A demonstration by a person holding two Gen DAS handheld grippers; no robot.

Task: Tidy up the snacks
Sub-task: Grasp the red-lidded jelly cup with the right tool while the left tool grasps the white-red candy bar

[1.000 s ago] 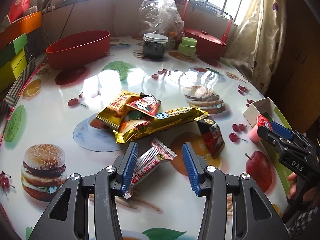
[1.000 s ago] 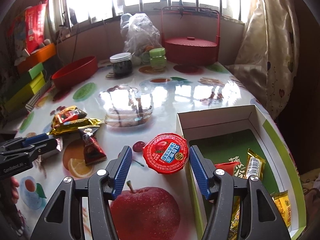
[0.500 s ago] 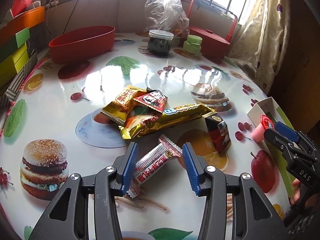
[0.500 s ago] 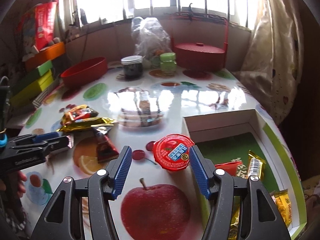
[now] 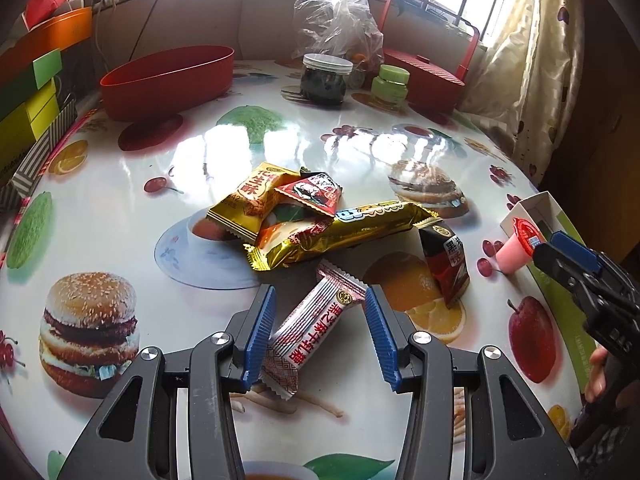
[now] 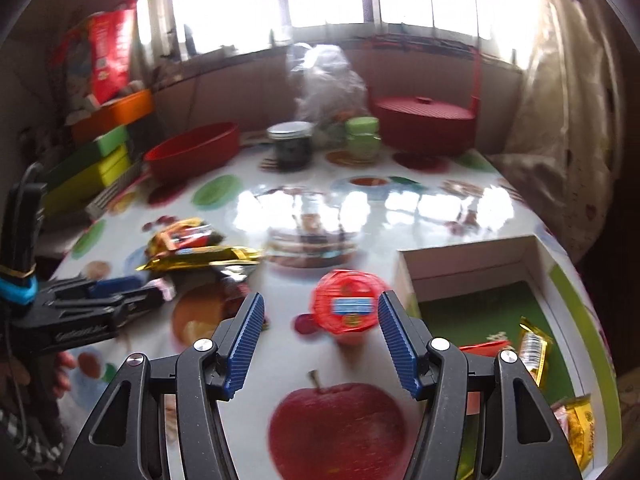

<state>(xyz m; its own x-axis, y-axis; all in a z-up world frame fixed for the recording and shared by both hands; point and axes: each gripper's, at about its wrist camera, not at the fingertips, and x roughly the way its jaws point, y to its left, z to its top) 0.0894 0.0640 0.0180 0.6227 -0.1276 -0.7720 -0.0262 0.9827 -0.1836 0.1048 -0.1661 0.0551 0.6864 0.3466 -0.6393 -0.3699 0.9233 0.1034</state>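
Observation:
My left gripper (image 5: 320,334) is open, its blue pads on either side of a pink-and-white wrapped bar (image 5: 314,328) lying on the table. Beyond it lies a pile of snacks: a long gold bar (image 5: 340,236), a yellow packet (image 5: 250,200), a red packet (image 5: 312,194) and a dark packet (image 5: 446,266). My right gripper (image 6: 320,340) is open, just short of a red-lidded jelly cup (image 6: 346,308) standing beside the white box (image 6: 472,256). The box holds several snacks (image 6: 532,350). The cup also shows in the left wrist view (image 5: 518,246).
A red oval bowl (image 5: 168,76), a dark jar (image 5: 324,80), a green jar (image 5: 390,84), a plastic bag (image 5: 336,16) and a red lidded basket (image 5: 424,74) stand at the table's far side. Coloured boxes (image 5: 28,104) are stacked at the left edge.
My left gripper has moved forward around the pink bar. My right gripper has risen and drawn back a little from the jelly cup; its view is blurred by motion.

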